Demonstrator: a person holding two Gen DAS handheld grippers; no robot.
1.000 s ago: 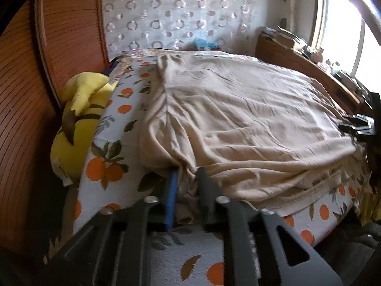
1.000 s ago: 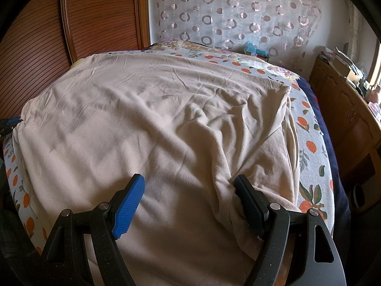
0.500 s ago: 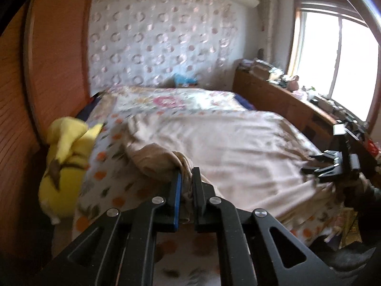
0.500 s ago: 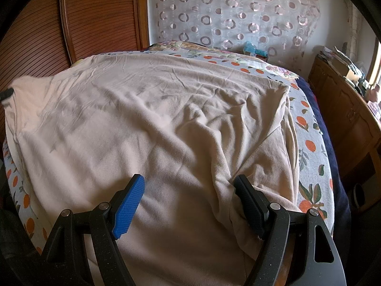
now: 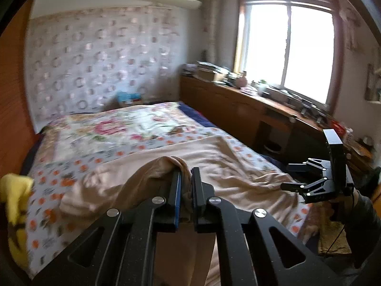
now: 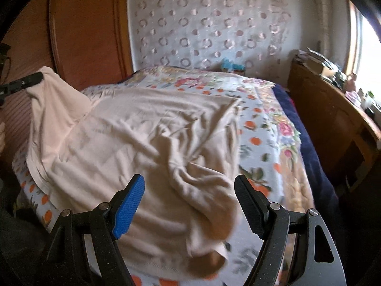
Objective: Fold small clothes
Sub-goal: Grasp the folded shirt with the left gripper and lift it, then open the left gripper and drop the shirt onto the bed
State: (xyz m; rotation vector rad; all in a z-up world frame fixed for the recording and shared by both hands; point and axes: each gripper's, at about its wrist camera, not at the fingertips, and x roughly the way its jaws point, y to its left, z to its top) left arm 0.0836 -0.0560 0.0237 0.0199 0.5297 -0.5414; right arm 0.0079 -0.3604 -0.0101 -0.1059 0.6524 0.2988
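A beige garment (image 6: 147, 124) lies spread over the bed's orange-print sheet (image 6: 256, 140). My left gripper (image 5: 186, 176) is shut on a bunched edge of the beige garment (image 5: 164, 166) and holds that corner raised off the bed. The right wrist view shows the same lifted corner at the far left, with the left gripper (image 6: 35, 77) at its tip. My right gripper (image 6: 189, 199) stands open above the garment's rumpled near-right corner, with cloth below the jaws but not pinched. From the left wrist camera the right gripper (image 5: 289, 177) shows at the right, open.
A yellow plush toy (image 5: 14, 197) lies at the bed's left side by the wooden headboard panel (image 6: 88, 28). A wooden cabinet (image 5: 238, 109) with clutter runs under the window on the right. A floral quilt (image 5: 114, 128) covers the far bed.
The left gripper has lifted its pinched corner of the garment up and away from the bed. The cloth has been dragged nearer, baring the far sheet. The right gripper rose slightly, still open.
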